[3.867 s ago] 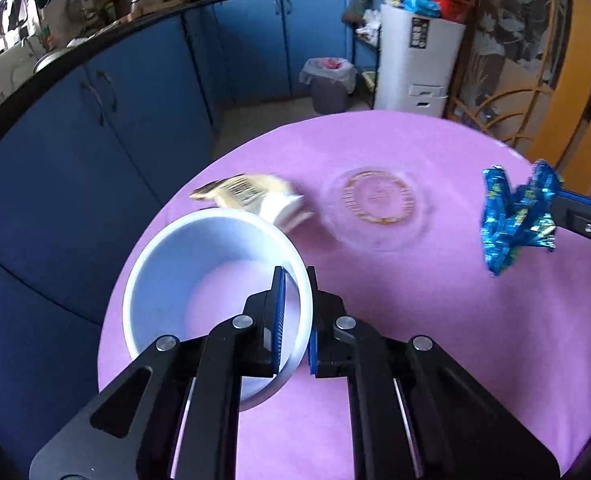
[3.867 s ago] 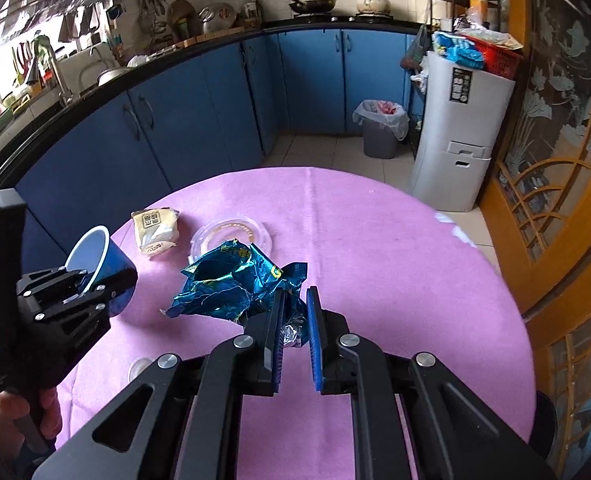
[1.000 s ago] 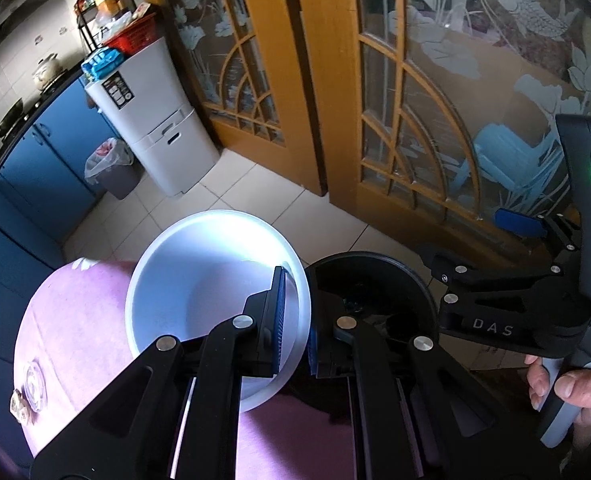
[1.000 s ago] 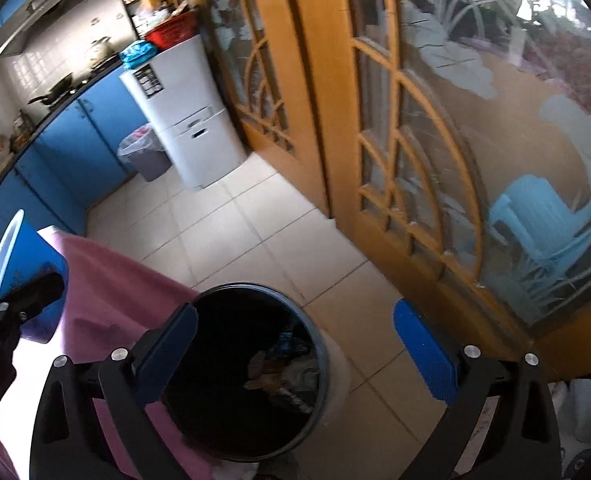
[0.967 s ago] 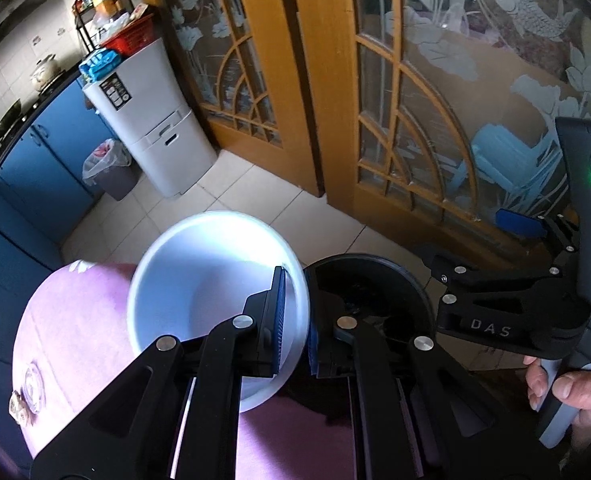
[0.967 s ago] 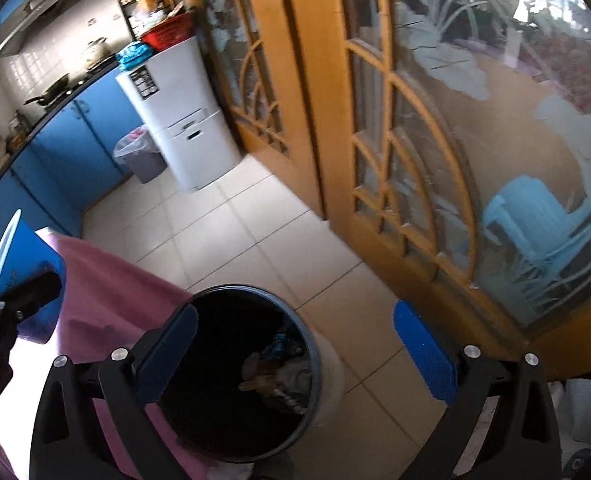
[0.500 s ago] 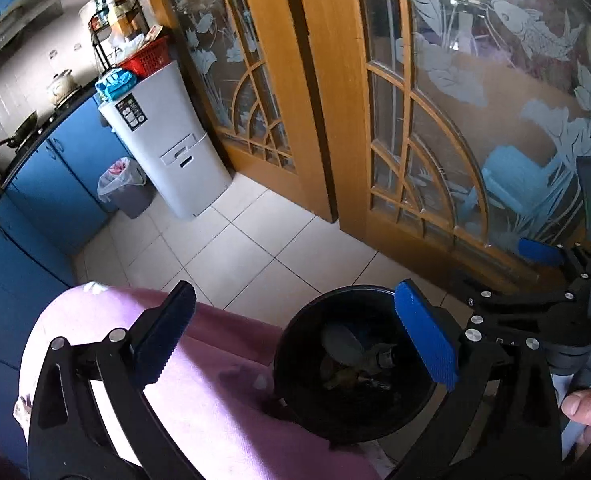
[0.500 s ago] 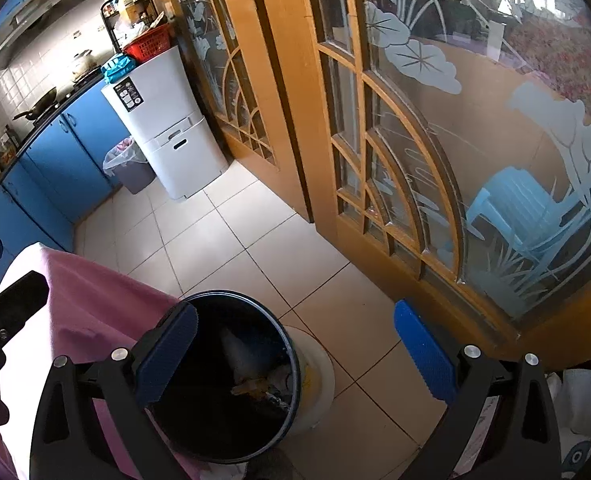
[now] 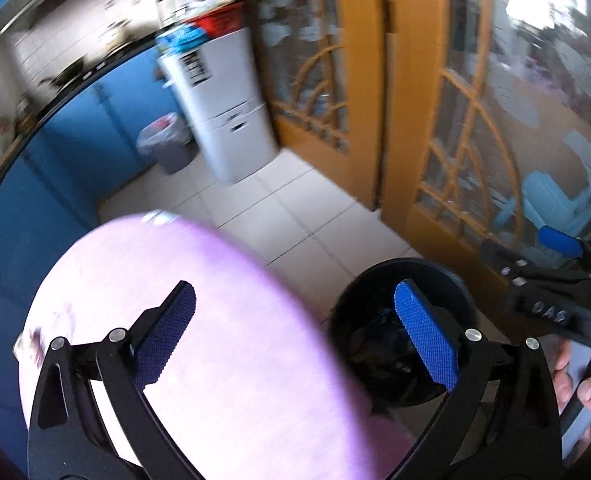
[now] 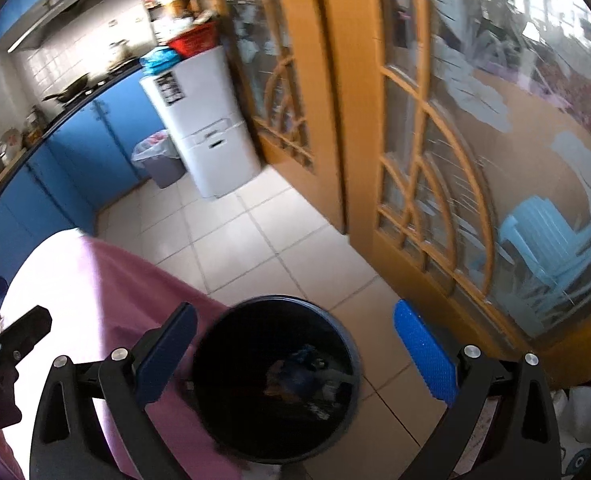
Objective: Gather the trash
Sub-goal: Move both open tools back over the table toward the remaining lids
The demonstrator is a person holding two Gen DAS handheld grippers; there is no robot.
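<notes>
1. Left tool (image 9: 291, 328) is gaping wide, gripping nothing, hovering over the edge of the pink-clothed desk (image 9: 223, 360)
2. Right tool (image 10: 295, 344) is also spread wide and empty, hanging above the black bin (image 10: 273, 380)
3. Bin is standing on the tiled floor (image 10: 263, 248), just beside the desk edge
4. Trash (image 10: 295, 372) is lying inside the bin; dark and blurred, a blue wrapper is barely showing

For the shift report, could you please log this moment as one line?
left tongs: open, empty | right tongs: open, empty, above round black trash bin | bin: holds trash | pink-clothed round table: beside bin
</notes>
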